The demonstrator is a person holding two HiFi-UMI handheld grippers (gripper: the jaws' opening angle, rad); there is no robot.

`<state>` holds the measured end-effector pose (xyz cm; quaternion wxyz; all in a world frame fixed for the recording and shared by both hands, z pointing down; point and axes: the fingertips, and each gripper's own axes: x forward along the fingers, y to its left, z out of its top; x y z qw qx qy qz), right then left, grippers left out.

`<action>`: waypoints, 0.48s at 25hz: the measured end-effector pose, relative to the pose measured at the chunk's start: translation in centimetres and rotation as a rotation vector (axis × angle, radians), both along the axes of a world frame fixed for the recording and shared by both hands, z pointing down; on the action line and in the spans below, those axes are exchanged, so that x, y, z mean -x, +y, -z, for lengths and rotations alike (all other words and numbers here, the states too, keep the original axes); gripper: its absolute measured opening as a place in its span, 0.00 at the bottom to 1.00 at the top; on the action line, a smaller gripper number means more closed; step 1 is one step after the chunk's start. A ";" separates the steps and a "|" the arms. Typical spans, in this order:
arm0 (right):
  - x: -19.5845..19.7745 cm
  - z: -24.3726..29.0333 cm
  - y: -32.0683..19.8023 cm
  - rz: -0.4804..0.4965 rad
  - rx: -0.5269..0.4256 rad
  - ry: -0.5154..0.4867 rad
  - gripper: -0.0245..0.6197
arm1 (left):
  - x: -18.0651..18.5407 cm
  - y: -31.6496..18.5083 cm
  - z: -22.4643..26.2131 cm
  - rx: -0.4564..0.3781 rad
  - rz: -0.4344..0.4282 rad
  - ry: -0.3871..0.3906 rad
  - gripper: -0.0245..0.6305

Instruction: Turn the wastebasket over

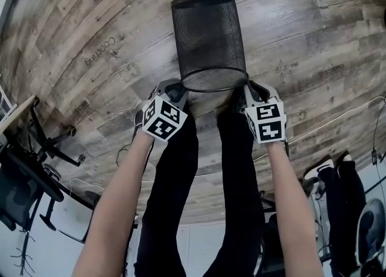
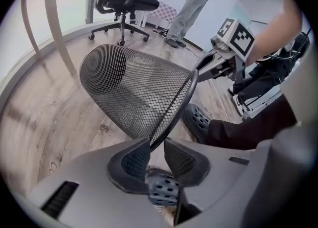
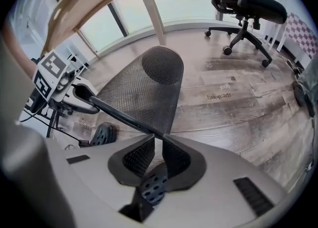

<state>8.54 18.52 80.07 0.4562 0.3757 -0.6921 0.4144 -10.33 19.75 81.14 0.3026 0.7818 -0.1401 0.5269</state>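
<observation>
Head view: left tool (image 1: 179, 89), right tool (image 1: 242, 92) grip wastebasket (image 1: 208, 34).

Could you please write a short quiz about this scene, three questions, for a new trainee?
1. True or false: the left gripper and the right gripper are each shut on the rim of the wastebasket.
2. Choose one: the open end of the wastebasket faces A) toward the person, B) away from the person, C) flat down on the floor.
3. Fill in the word: the wall of the wastebasket is black metal ____.

Key: 1 true; 2 A; 3 mesh.
</observation>
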 end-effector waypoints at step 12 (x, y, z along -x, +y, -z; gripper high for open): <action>3.5 5.9 -4.2 -0.321 0.013 -0.209 0.56 | -1.9 -0.1 1.3 0.005 0.017 0.044 0.18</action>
